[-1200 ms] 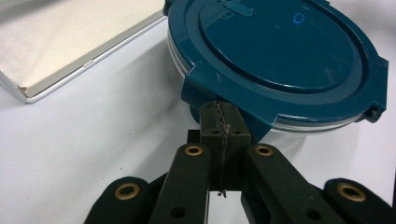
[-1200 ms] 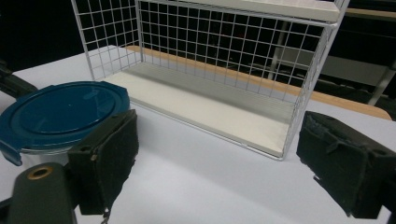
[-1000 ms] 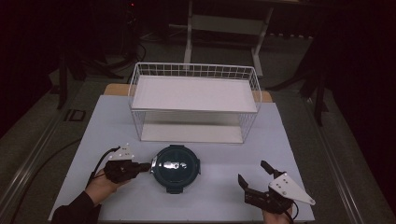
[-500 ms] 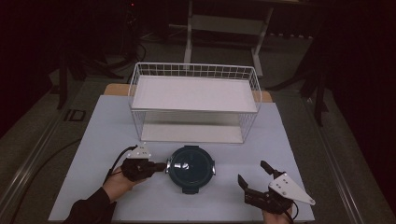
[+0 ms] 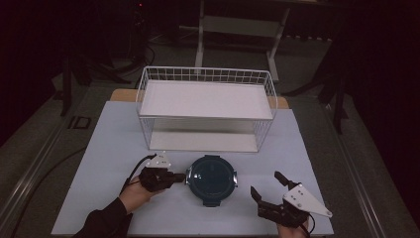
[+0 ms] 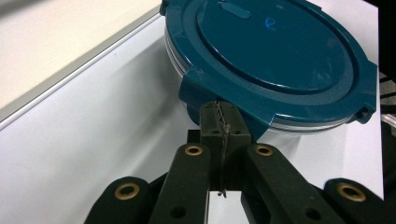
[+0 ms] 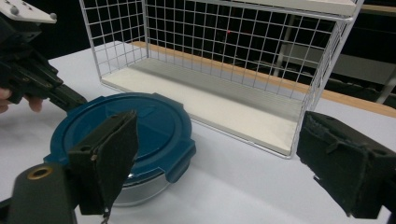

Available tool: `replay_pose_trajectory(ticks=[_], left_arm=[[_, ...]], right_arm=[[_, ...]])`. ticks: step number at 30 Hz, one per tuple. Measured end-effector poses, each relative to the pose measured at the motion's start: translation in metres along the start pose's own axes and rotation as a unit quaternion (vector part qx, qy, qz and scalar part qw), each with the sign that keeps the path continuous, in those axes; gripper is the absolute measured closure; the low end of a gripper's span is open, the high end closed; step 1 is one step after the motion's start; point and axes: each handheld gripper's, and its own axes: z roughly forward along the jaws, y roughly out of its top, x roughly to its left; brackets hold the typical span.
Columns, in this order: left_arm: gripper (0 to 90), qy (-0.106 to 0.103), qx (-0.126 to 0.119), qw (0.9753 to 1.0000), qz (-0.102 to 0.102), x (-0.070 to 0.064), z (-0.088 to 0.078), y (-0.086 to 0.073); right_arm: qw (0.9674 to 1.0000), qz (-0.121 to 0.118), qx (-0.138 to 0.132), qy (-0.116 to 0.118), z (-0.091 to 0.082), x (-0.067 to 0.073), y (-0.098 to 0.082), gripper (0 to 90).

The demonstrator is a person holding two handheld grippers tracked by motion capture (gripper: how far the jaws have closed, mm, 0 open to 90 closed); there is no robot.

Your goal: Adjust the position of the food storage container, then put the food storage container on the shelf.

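A round container with a dark teal clip-on lid (image 5: 212, 177) sits on the white table (image 5: 114, 139), near its front middle. My left gripper (image 5: 182, 177) lies level at the container's left side, jaws shut, with its tips against a lid clip. In the left gripper view the closed pads (image 6: 220, 114) meet the clip on the teal lid (image 6: 275, 51). My right gripper (image 5: 266, 183) rests at the front right, open and empty, a short way from the container. Its view looks between its spread jaws (image 7: 224, 158) at the container (image 7: 135, 123) and the left gripper (image 7: 77, 100) beyond.
A white wire rack (image 5: 205, 106) with an upper shelf and a lower board stands across the back of the table, just behind the container. It rises close ahead in the right gripper view as the rack (image 7: 224, 51). The surroundings are dark, with cables on the floor at left.
My left gripper has moved to the right across the table, and the container has slid to the right ahead of it. The right gripper has stayed in place.
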Motion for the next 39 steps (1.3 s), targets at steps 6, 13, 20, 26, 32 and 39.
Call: replay_pose_trajectory(ticks=[6, 13, 20, 26, 32, 39], left_arm=[[89.8, -0.001, -0.004, 1.0000, -0.003, 0.001, 0.005, 0.003], [89.5, 0.001, -0.008, 1.0000, 0.002, -0.001, 0.004, 0.005], [38.8, -0.009, -0.049, 0.9984, -0.027, -0.001, -0.017, 0.012], [10.3, -0.014, -0.065, 0.9969, -0.042, -0.009, -0.028, 0.017], [1.8, -0.021, -0.084, 0.9954, -0.040, -0.021, -0.039, 0.029], [1.7, -0.010, -0.089, 0.9947, -0.050, -0.025, -0.045, 0.039]], right_arm=[[1.0000, -0.001, 0.000, 0.001, 0.000, 0.000, 0.000, 12.6], [1.0000, 0.000, 0.005, 0.001, 0.001, 0.001, -0.001, 12.6], [0.9999, 0.001, 0.006, 0.012, 0.004, -0.001, 0.000, 12.6], [0.9996, 0.001, 0.013, 0.025, 0.008, 0.002, 0.002, 12.5], [0.9992, 0.002, -0.003, 0.039, 0.008, 0.001, 0.010, 11.0], [0.9993, -0.009, -0.005, 0.037, 0.013, -0.002, 0.021, 10.9]])
